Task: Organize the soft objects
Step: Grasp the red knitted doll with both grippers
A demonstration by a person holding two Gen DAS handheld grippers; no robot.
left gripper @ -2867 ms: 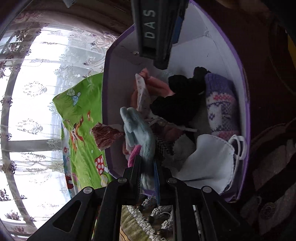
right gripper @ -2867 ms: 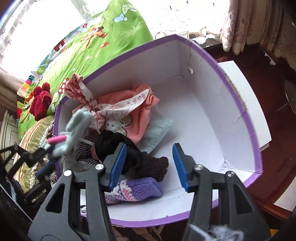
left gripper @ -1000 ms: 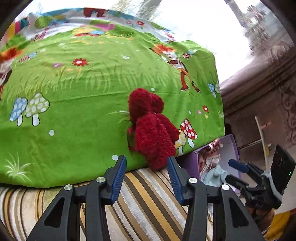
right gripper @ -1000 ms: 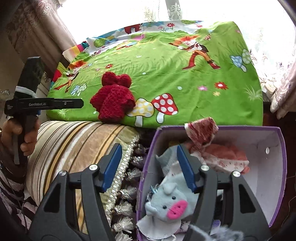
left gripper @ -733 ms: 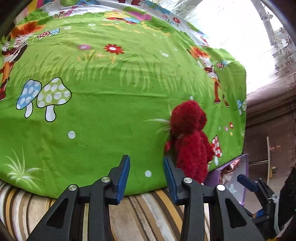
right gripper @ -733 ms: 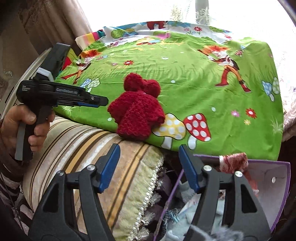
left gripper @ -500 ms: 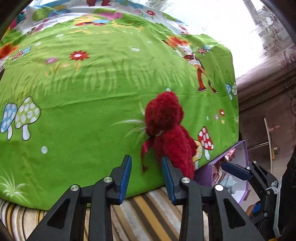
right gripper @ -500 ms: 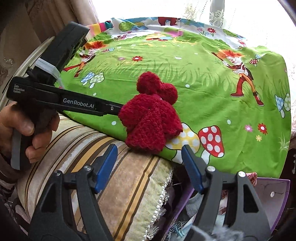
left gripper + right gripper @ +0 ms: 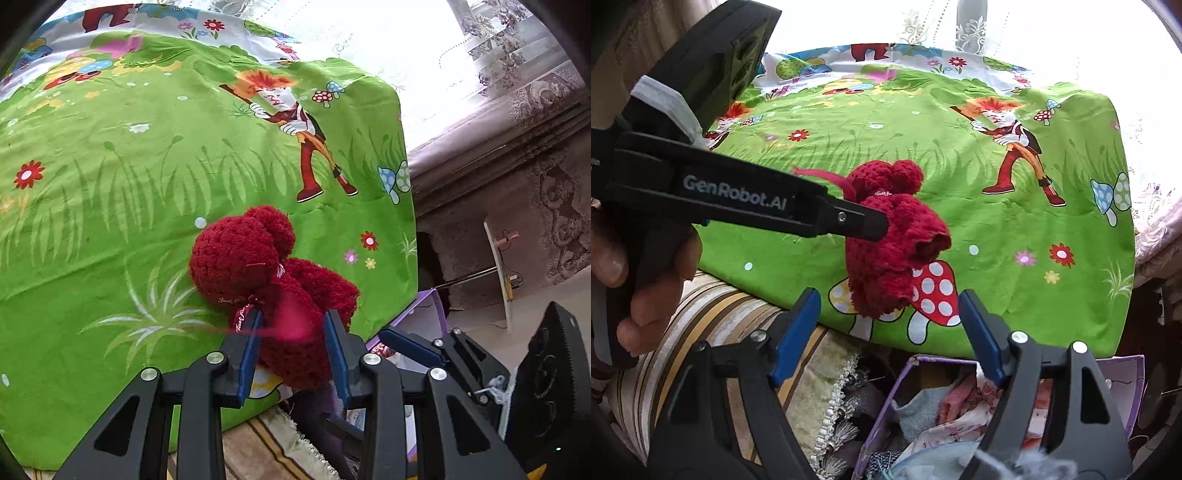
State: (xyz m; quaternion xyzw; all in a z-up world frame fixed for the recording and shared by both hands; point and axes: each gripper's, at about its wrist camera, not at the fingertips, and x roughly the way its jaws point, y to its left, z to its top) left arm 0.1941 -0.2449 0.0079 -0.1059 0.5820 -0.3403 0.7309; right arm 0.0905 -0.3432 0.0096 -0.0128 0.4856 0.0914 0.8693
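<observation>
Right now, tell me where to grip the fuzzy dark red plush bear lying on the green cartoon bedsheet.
Grip the fuzzy dark red plush bear across its body, below the round head, coming from the sheet's near edge. Its body is narrower and squashy, and already sits between the left gripper pads. The right gripper hangs open just short of it.

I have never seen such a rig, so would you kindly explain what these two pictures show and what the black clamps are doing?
A person holds a hand-held clamp in each hand; a camera on each looks along its blue-padded fingers. The left tool, in its own view, has the red knitted toy between its pads, apparently gripped, on the green cartoon blanket. The right tool stands open, empty, just below the toy. Its view also shows the purple box of soft clothes and the person's hand.
</observation>
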